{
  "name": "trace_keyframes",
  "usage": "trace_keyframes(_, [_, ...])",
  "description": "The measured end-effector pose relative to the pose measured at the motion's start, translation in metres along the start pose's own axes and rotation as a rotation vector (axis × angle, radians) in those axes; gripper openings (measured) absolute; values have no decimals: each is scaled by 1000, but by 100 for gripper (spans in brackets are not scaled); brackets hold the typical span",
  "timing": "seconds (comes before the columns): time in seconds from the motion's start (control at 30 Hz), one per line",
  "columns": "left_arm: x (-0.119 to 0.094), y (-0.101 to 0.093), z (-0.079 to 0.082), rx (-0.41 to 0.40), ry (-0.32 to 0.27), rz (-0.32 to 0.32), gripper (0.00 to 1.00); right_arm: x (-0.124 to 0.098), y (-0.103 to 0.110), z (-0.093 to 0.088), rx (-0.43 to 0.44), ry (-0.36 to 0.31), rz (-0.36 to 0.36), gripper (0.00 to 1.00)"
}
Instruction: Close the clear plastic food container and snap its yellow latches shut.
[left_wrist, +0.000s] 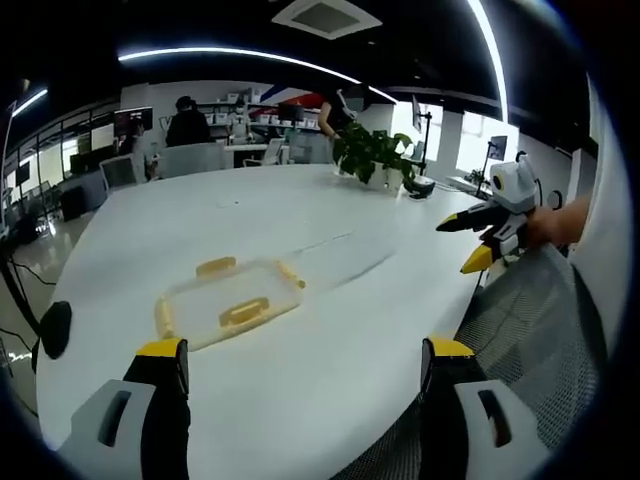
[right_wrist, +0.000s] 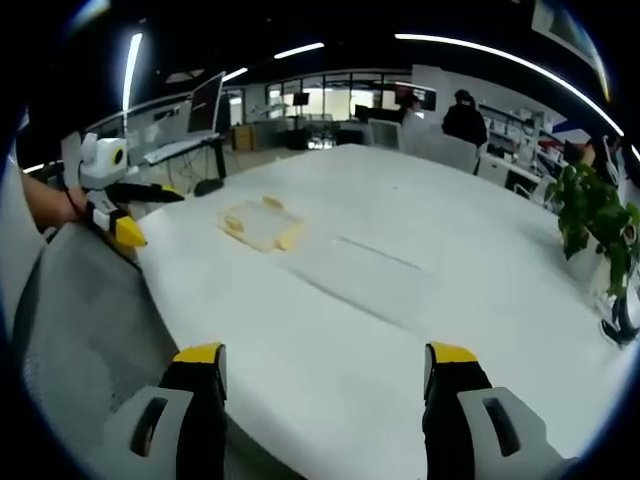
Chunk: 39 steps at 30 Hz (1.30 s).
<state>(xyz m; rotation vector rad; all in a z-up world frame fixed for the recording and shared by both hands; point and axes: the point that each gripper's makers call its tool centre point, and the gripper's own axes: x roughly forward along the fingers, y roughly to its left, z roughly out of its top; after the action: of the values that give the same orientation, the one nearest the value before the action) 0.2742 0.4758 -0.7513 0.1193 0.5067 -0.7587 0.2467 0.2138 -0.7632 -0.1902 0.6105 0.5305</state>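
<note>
The clear plastic container (left_wrist: 230, 305) with yellow latches (left_wrist: 245, 312) on its sides lies low and flat on the white table (left_wrist: 330, 380), ahead of my left gripper (left_wrist: 305, 355). That gripper is open with nothing between its jaws and is well short of the container. My right gripper (left_wrist: 462, 242) comes in from the right over the table's edge, its yellow tips apart. In the right gripper view the container (right_wrist: 262, 225) sits far off to the left, my right gripper (right_wrist: 325, 358) is open and empty, and my left gripper (right_wrist: 148, 215) hovers at the left, open. Whether the latches are snapped cannot be made out.
A potted plant (left_wrist: 375, 155) (right_wrist: 590, 215) stands at the table's far side. A grey mesh chair back (left_wrist: 540, 300) (right_wrist: 80, 300) is against the near table edge. A person (left_wrist: 187, 122) sits at desks in the background. Wide bare tabletop surrounds the container.
</note>
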Motion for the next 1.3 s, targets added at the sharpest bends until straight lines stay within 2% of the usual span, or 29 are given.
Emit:
trace_keyframes(0.2, [0, 1, 0, 1, 4, 6, 97, -1, -1, 2, 2, -12, -1, 81])
trace_keyframes(0.6, [-2, 3, 2, -7, -2, 17, 97, -3, 1, 9, -52, -21, -2, 77])
trace_keyframes(0.93, [-3, 5, 4, -12, -12, 23, 97, 0, 3, 13, -100, -3, 14, 76])
trace_keyframes(1.13, [-1, 3, 4, 24, -1, 13, 97, 6, 3, 23, -110, -12, 27, 75])
trace_keyframes(1.3, [0, 3, 5, 28, 3, 4, 97, 9, 2, 24, -116, -14, 34, 75])
